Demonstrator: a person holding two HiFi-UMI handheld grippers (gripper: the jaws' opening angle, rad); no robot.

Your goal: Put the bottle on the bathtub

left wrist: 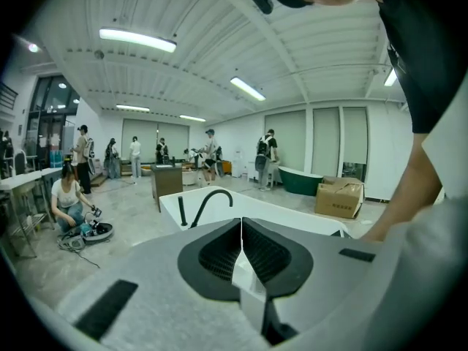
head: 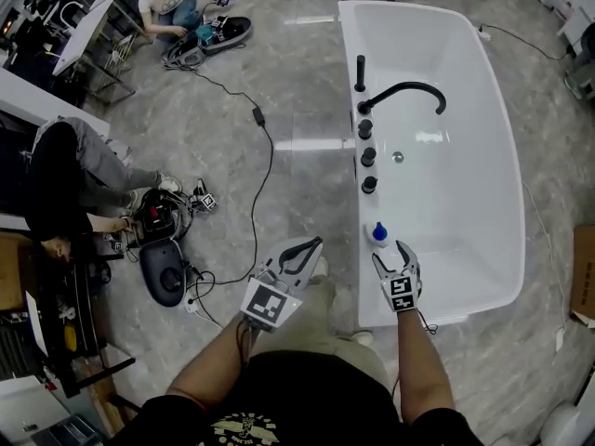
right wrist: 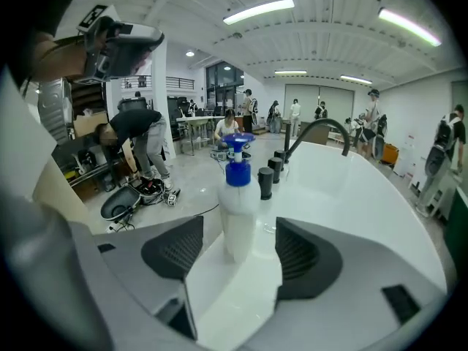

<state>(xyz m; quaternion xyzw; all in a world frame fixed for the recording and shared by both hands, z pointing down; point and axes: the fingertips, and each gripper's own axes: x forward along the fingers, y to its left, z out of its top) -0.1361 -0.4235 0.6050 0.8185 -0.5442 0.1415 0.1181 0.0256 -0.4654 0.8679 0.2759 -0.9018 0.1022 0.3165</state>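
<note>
On bathtub (head: 509, 249) rim — white bottle (head: 376, 234), blue cap, upright.

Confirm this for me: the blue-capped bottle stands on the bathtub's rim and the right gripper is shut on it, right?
The bottle does stand on the bathtub rim, but the right gripper is open, not shut on it: the right gripper view shows its fingers apart, clear of the bottle on both sides.
</note>
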